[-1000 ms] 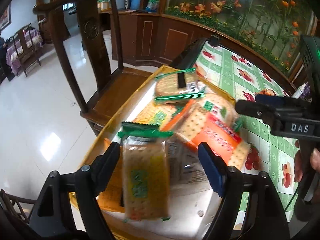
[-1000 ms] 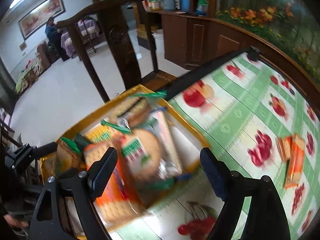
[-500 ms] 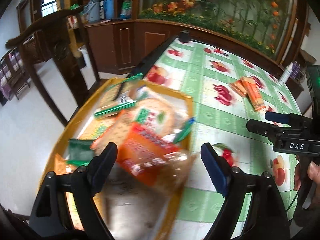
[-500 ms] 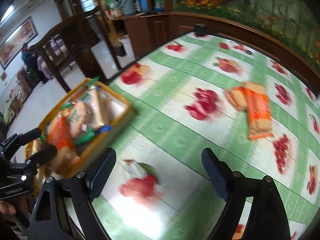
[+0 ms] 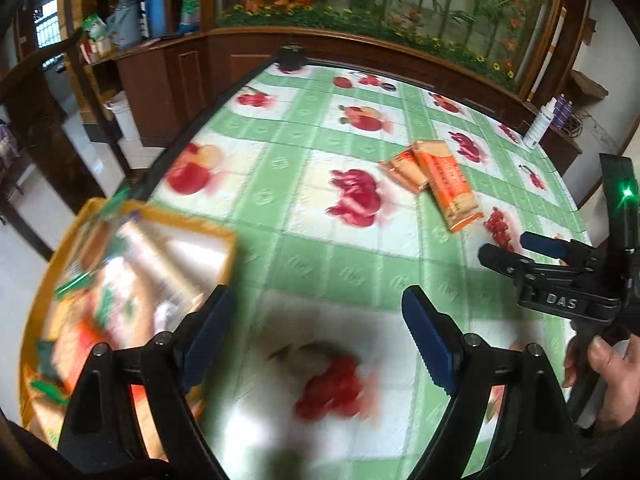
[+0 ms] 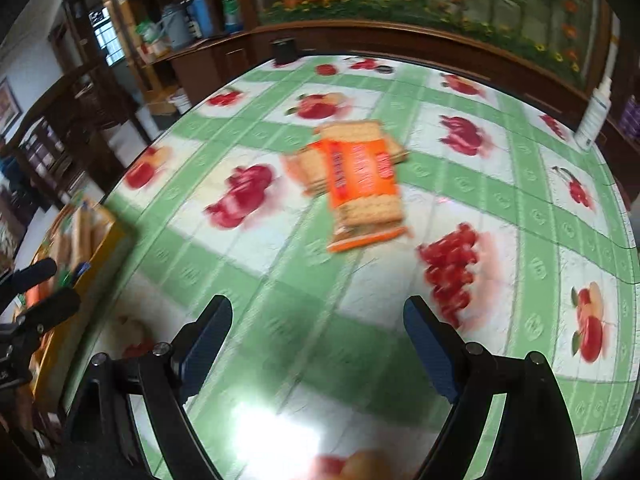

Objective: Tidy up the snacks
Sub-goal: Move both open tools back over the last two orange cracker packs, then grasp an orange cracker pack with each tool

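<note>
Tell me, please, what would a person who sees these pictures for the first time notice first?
Most striking are the two orange cracker packs lying together alone in the middle of the green tablecloth with fruit prints. At the table's left edge stands the yellow tray, heaped with snack packets, though blurred. Both the left gripper and the right gripper are open and empty above the cloth.

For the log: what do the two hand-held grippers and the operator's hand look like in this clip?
Both hand-held grippers, left and right, have black angular frames with silver screws and dark blue ribbed finger pads. Seen from the left wrist view, the right unit's body carries white "DAS" lettering and a green indicator light. The bare hand gripping it shows a dark cuff.
</note>
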Available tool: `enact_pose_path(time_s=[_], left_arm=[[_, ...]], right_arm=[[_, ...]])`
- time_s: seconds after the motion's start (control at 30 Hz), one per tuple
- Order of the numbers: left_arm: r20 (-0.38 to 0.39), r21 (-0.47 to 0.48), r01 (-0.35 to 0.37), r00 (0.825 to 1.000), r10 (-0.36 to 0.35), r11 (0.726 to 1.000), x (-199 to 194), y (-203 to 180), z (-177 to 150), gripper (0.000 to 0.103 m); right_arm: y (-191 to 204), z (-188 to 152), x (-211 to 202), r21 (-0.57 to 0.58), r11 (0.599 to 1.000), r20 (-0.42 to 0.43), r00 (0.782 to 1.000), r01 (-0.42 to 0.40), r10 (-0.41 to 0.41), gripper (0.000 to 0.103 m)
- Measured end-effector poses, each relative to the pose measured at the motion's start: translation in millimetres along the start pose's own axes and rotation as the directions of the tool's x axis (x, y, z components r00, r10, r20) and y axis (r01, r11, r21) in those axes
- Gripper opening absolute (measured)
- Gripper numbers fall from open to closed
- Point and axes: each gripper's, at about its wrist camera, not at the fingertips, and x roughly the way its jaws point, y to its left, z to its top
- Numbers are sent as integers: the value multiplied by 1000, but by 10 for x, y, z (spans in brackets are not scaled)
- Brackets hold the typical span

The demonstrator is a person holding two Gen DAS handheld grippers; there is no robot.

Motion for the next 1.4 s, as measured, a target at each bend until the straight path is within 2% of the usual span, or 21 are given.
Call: enact_pose_path(time_s=[0.1, 0.17, 0.37, 0.53, 0.6, 0.63, 0.67, 0.73, 0.83, 0.97, 1.03, 1.17, 1.3, 1.4], left_arm=[[-21, 11, -2, 1000, 2, 1000, 170, -136, 163, 86], [-31, 17, -3, 1000, 4, 1000, 238, -180, 242, 86], [-65, 41, -4, 998, 7, 999, 460, -280, 538, 86], [-95, 81, 8, 996, -1, 997, 683, -342, 813, 86], [-99, 90, 10, 995, -1, 996, 765, -349, 901, 86], [-106, 97, 15, 994, -5, 995, 824, -357, 951, 86], [-114, 104, 26, 993, -14, 994, 874, -370, 988, 86], [-122, 129, 43, 992, -27, 991, 979, -420, 1064, 86], [-124, 147, 79, 990, -61, 986, 1108, -525, 1153, 86], [-162, 168, 168, 977, -141, 971, 1291, -734, 1249, 86], [-193, 221, 207, 967, -165, 953, 1405, -910, 1274, 86], [-225, 339, 219, 963, -148, 915, 1592, -1175, 1269, 86], [-227, 364, 249, 958, -173, 898, 1755, -1310, 1311, 86], [-236, 395, 237, 960, -151, 888, 1873, -1406, 1331, 86]], right_arm=[[-116, 164, 118, 2, 1000, 18, 1000, 18, -18, 92], [-167, 315, 234, -10, 1000, 23, 999, 25, -24, 98], [-244, 640, 561, -32, 999, 1, 1000, 30, -30, 99], [-252, 741, 835, -83, 996, -35, 999, 31, -34, 99], [-320, 727, 862, -60, 998, -44, 999, -18, 16, 83], [-338, 718, 868, -52, 998, -52, 998, -41, 38, 63], [-367, 698, 864, -49, 998, -60, 997, -44, 41, 57], [-406, 645, 810, -70, 998, -67, 998, -11, 6, 57], [-532, 566, 711, -48, 999, -66, 998, -6, 3, 57], [-733, 373, 550, 1, 999, -75, 997, 32, -31, 57], [-802, 304, 534, 17, 999, -88, 995, 45, -43, 57], [-923, 188, 467, 38, 997, -100, 993, 65, -61, 57], [-929, 181, 459, 43, 997, -105, 993, 56, -51, 59], [-903, 211, 499, 40, 998, -97, 994, 47, -43, 69]])
